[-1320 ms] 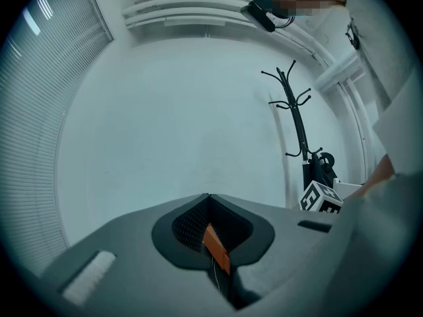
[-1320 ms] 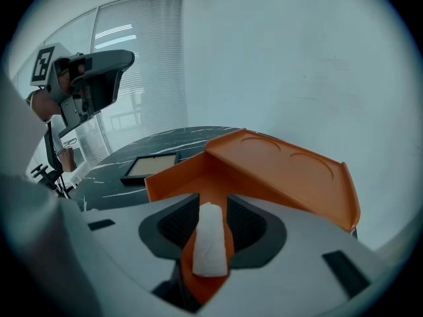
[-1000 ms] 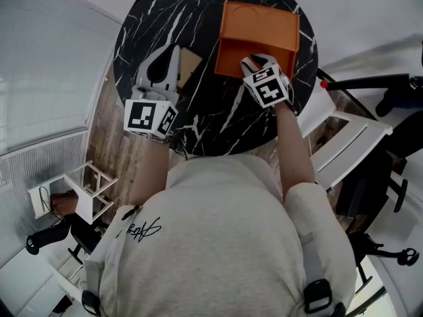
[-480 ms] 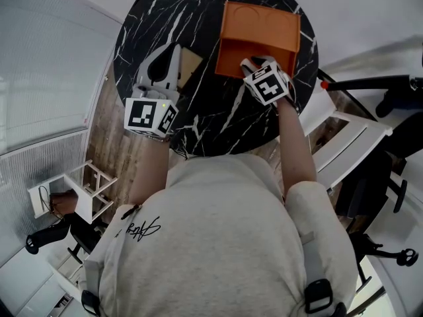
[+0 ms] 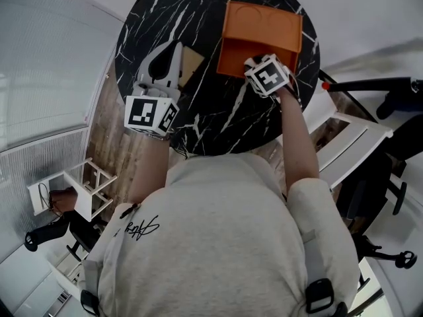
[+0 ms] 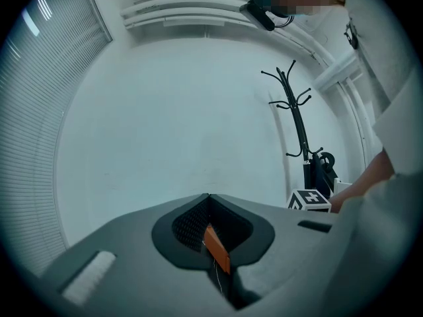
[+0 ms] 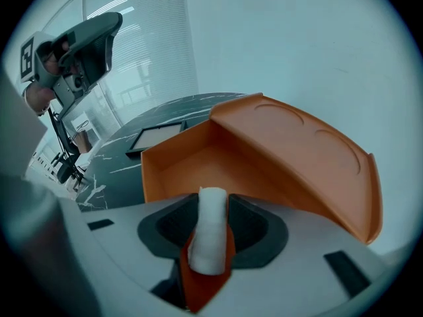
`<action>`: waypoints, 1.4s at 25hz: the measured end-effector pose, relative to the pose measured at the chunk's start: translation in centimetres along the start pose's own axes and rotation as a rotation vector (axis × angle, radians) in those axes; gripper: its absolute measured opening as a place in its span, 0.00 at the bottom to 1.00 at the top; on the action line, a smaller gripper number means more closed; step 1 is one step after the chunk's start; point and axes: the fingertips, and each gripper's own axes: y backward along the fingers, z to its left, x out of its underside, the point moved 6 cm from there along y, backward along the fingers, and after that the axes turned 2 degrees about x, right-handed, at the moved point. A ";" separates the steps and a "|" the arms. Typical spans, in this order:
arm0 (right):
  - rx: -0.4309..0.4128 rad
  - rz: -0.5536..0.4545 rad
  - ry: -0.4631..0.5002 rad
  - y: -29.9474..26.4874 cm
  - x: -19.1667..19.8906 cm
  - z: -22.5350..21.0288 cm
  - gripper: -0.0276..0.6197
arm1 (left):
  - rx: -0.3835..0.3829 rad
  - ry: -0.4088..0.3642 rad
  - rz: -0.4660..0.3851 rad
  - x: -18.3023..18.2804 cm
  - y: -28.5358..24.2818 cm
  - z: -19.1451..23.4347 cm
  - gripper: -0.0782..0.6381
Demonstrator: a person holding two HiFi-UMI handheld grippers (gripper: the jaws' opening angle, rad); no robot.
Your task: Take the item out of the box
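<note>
while hovering at the near wall of the orange box [image 5: 261, 28], pinching a white roll [image 7: 210, 233] in the right gripper [image 5: 258, 65], jaws just easing wider; holding the left gripper [image 5: 170, 53] closed and empty, left of the box.

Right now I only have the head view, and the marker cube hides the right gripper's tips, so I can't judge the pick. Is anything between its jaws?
Observer: Yes. The right gripper has a white item standing between its jaws and filling the gap. The jaws have just been opening a little.
Operator: Is anything else lying in the orange box?
Observer: Not on the part of the floor that the right gripper view shows. That part is bare.
Operator: And the left gripper?
Observer: Its own view shows the jaws together with nothing between them.
</note>
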 end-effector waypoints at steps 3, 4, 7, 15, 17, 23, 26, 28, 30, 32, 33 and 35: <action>0.010 0.006 -0.009 -0.1 0.1 -0.3 0.23 | -0.001 0.000 0.001 -0.2 0.0 0.1 0.11; 0.010 0.008 -0.015 -0.1 0.2 -0.4 0.23 | -0.001 0.000 0.001 -0.2 -0.1 0.1 0.11; 0.000 0.010 -0.030 -0.3 0.3 -0.3 0.23 | 0.001 0.000 0.001 -0.2 -0.1 0.0 0.11; 0.003 0.011 -0.037 -0.5 0.3 -0.3 0.23 | 0.008 0.002 -0.002 -0.2 -0.3 -0.2 0.11; 0.007 0.009 -0.038 -0.6 0.3 -0.2 0.23 | 0.010 0.001 -0.003 0.0 -0.3 -0.1 0.11; 0.053 -0.011 -0.031 -0.4 -0.1 -0.1 0.23 | 0.018 0.003 -0.008 -0.3 -0.5 -0.3 0.11; 0.064 -0.015 -0.031 -0.3 -0.1 0.0 0.23 | 0.021 0.004 -0.009 -0.4 -0.5 -0.3 0.11; 0.069 -0.021 -0.032 -0.2 0.0 0.1 0.23 | 0.024 0.005 -0.011 -0.3 -0.6 -0.4 0.11; 0.073 -0.032 -0.034 -0.1 -0.1 0.2 0.23 | 0.029 0.007 -0.013 -0.2 -0.6 -0.5 0.11; 0.078 -0.046 -0.038 0.1 -0.2 0.2 0.23 | 0.034 0.007 -0.014 -0.3 -0.7 -0.7 0.11; 0.082 -0.053 -0.039 0.2 -0.2 0.2 0.23 | 0.035 0.006 -0.015 -0.4 -0.7 -0.8 0.11; 0.089 -0.071 -0.040 0.6 -0.4 0.3 0.23 | 0.037 0.004 -0.017 -0.5 -0.7 -0.9 0.11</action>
